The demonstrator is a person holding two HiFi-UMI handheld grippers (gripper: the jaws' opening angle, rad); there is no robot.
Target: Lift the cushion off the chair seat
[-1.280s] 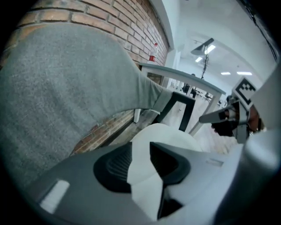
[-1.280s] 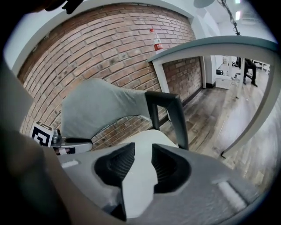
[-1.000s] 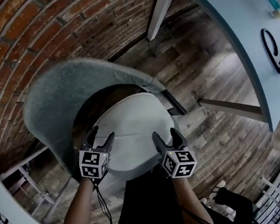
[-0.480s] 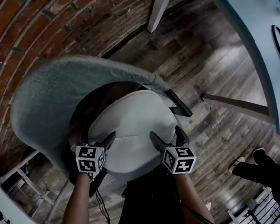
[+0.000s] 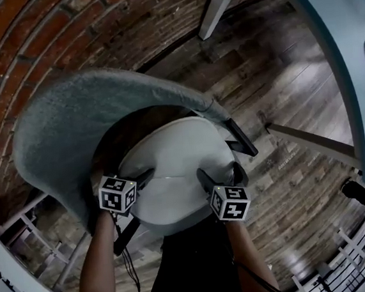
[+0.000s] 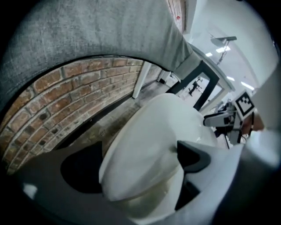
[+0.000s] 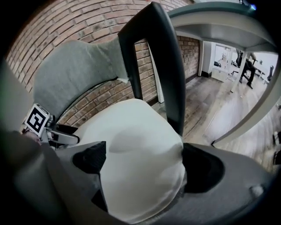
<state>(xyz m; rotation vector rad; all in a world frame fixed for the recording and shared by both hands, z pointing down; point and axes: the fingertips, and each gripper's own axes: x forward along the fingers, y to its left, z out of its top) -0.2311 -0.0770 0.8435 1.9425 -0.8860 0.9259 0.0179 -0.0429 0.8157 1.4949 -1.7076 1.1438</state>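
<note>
A round white cushion (image 5: 175,165) lies on the seat of a grey fabric chair (image 5: 65,128). My left gripper (image 5: 126,175) straddles the cushion's near-left edge and my right gripper (image 5: 219,172) its near-right edge. Both point steeply down and their jaws are opening. In the left gripper view, the cushion (image 6: 149,136) bulges between the wide jaws of the left gripper (image 6: 138,167), one dark pad on its top. The right gripper view shows the cushion (image 7: 136,136) filling the gap of the right gripper (image 7: 145,165) beside the black chair frame (image 7: 169,70).
A brick wall (image 5: 11,36) stands behind the chair. A light blue table (image 5: 336,37) with a white leg (image 5: 217,7) is at the right, over a wood floor (image 5: 281,100). A person's shoe (image 5: 357,189) shows at the far right.
Both grippers have sunk toward the cushion and their jaws have spread wider. They now straddle the cushion's near edges instead of hovering above the seat.
</note>
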